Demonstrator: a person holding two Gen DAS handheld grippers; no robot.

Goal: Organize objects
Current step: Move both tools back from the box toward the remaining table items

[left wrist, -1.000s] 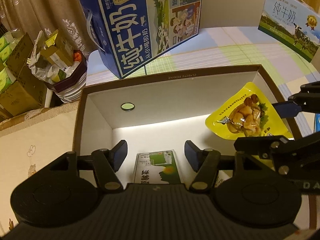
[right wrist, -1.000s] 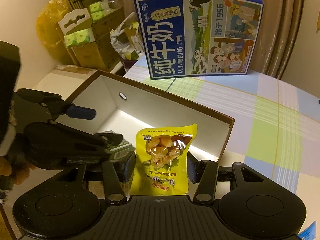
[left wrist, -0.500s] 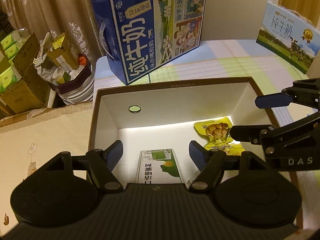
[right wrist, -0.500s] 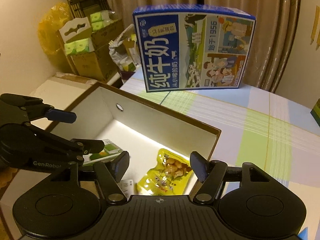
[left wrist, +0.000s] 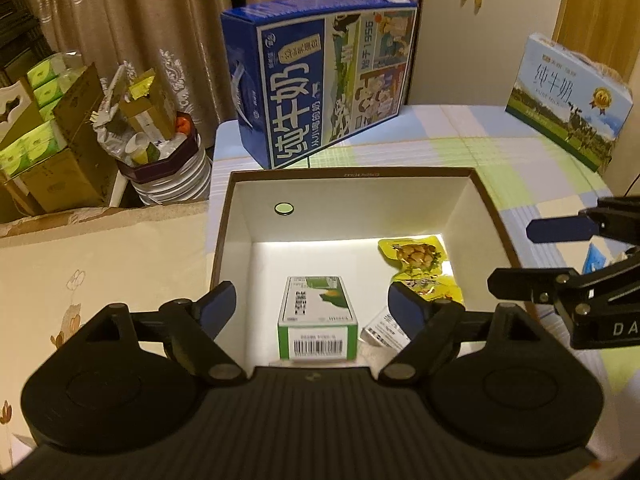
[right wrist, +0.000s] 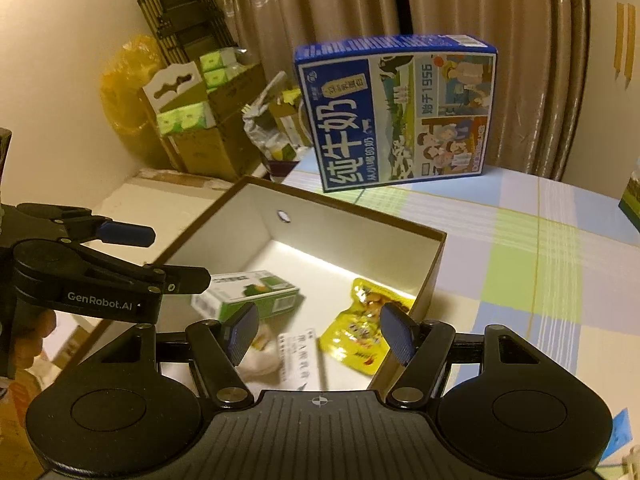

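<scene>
A checked-cloth worktop (left wrist: 500, 152) is carrying an open brown-rimmed box (left wrist: 352, 173), an upright blue milk carton case (left wrist: 324, 88) and a pale-blue milk case (left wrist: 568, 100).

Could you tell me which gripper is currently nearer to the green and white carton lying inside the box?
Left. The left gripper hangs open directly above the green and white carton; the right gripper hangs open over the yellow pouch's side.

Dim warm indoor light; bright glare strip on box (left wrist: 460, 216) floor; fisheye bending at edges; right-wrist box contents motion-blurred.
</scene>
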